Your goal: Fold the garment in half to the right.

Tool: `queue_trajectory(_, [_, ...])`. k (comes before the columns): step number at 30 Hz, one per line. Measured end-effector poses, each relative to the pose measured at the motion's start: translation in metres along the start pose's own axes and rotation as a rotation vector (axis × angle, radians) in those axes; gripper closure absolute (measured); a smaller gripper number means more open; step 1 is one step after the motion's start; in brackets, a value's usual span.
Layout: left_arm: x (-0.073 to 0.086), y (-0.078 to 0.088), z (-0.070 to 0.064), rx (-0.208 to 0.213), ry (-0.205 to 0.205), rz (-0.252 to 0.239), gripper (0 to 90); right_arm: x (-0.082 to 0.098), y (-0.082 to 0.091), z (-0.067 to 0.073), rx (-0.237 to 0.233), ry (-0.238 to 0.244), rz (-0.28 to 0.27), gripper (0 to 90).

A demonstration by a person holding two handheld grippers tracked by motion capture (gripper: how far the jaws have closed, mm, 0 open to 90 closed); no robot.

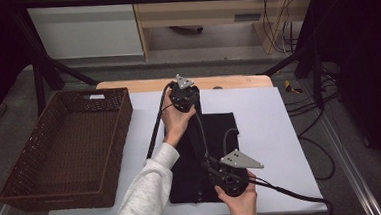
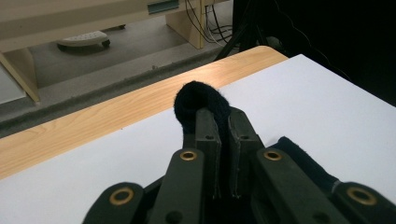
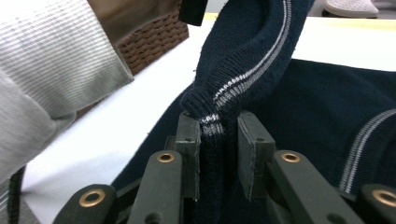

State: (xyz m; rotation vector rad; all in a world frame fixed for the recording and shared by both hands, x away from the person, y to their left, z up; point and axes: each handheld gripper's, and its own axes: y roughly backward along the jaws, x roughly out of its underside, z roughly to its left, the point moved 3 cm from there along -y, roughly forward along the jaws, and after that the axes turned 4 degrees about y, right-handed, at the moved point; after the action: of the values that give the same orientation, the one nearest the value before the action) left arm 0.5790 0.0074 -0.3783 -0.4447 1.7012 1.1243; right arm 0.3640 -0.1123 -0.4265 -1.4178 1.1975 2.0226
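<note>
sweater (image 3: pixel 327 107): soft knitted cloth, dark blue, thin white stripes, a bit fuzzy
basket (image 1: pixel 65 145): brown woven wicker, rough and bumpy
table (image 2: pixel 102 116): light wood, smooth, with lines in it
sheet (image 1: pixel 265 128): white, flat, smooth, not shiny
right gripper (image 3: pixel 218 135): black matt plastic, shiny brass rings
</note>
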Motion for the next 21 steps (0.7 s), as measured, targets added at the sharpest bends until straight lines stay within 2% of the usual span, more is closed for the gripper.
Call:
queue_trajectory(6, [0.005, -0.015, -0.009, 0.019, 0.004, 0.023, 84.3, 0.006, 0.003, -0.008, 0.031, -0.014, 0.02, 72.5])
queue_trajectory(8, [0.008, -0.023, -0.016, 0.063, 0.007, 0.031, 83.1, 0.009, 0.005, -0.013, 0.048, -0.016, 0.03, 71.2])
queue_trajectory(10, [0.01, -0.028, -0.023, 0.122, 0.023, 0.028, 75.3, 0.013, 0.007, -0.019, 0.069, -0.02, 0.047, 68.0])
queue_trajectory(11, [0.01, -0.028, -0.025, 0.144, 0.021, 0.006, 66.6, 0.018, 0.008, -0.024, 0.088, -0.024, 0.056, 64.7])
queue_trajectory(13, [0.009, -0.026, -0.027, 0.169, 0.022, -0.027, 56.2, 0.024, 0.009, -0.033, 0.123, -0.032, 0.067, 60.9])
queue_trajectory(14, [0.009, -0.024, -0.027, 0.174, 0.02, -0.031, 49.9, 0.027, 0.013, -0.04, 0.155, -0.034, 0.057, 59.0])
queue_trajectory(16, [0.01, -0.015, -0.023, 0.176, 0.02, -0.043, 42.5, 0.03, 0.018, -0.052, 0.179, -0.058, 0.043, 52.8])
queue_trajectory(18, [0.014, -0.007, -0.018, 0.186, 0.049, -0.05, 35.0, 0.028, 0.022, -0.061, 0.186, -0.07, 0.034, 48.4])
queue_trajectory(19, [0.018, -0.001, -0.014, 0.197, 0.066, -0.048, 32.2, 0.026, 0.022, -0.064, 0.183, -0.061, 0.037, 43.2])
queue_trajectory(21, [0.027, 0.009, -0.008, 0.197, 0.073, -0.04, 28.8, 0.022, 0.02, -0.068, 0.151, -0.039, 0.068, 37.0])
